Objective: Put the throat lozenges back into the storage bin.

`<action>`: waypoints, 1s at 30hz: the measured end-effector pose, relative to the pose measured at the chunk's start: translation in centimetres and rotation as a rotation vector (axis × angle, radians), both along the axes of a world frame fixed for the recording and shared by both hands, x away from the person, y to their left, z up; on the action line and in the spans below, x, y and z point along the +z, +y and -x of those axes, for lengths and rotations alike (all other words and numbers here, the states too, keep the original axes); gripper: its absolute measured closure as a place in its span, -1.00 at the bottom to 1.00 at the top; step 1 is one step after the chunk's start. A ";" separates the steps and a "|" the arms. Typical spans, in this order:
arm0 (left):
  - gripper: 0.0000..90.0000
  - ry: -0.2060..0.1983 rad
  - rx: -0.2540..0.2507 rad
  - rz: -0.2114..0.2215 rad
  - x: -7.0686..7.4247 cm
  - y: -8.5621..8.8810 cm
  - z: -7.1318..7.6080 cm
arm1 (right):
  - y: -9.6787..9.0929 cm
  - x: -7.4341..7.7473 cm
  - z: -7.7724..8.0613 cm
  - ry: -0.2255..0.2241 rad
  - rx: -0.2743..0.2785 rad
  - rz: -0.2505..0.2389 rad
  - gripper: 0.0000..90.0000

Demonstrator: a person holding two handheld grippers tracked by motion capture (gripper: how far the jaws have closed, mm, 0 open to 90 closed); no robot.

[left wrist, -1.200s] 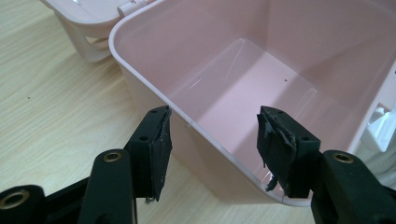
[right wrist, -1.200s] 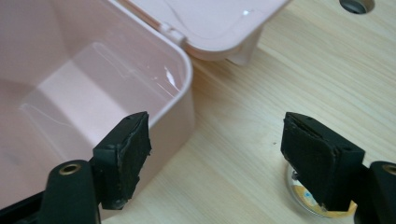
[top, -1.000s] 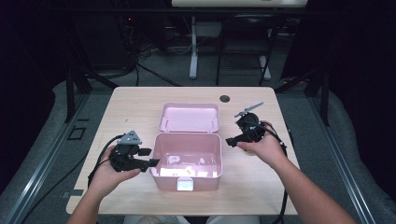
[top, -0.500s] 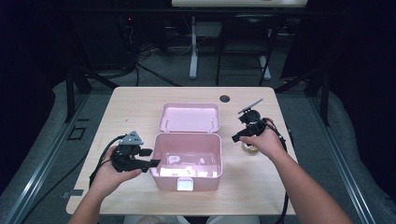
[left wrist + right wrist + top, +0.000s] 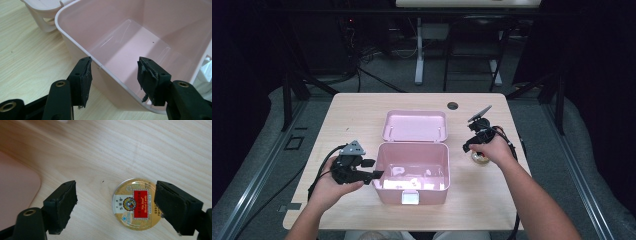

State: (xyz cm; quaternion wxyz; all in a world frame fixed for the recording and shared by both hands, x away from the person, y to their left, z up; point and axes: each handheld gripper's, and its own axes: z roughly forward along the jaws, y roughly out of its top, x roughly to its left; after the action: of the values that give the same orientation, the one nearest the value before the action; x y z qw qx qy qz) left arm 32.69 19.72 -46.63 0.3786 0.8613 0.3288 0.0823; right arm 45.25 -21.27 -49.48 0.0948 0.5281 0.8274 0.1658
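In the high view the round tin is mostly covered by the right hand, and only its edge is seen on the table. In the right gripper view the tin lies flat between the jaws of the right gripper, nearer to the right one; they have just been opening and are wide apart, not pressing it. The left gripper is held open astride the wall of the pink box, one jaw outside, one inside.
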 end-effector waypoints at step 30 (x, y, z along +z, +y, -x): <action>0.00 0.002 0.003 -0.015 -0.2 -0.1 0.0 | -2.3 -3.5 -2.0 0.083 -0.111 0.041 -0.67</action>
State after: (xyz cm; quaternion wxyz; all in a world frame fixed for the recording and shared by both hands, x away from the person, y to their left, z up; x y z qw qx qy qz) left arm 32.73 19.57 -46.86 0.3716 0.8638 0.3297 0.0845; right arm 47.28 -23.56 -52.96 0.0802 0.5775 0.8033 0.1212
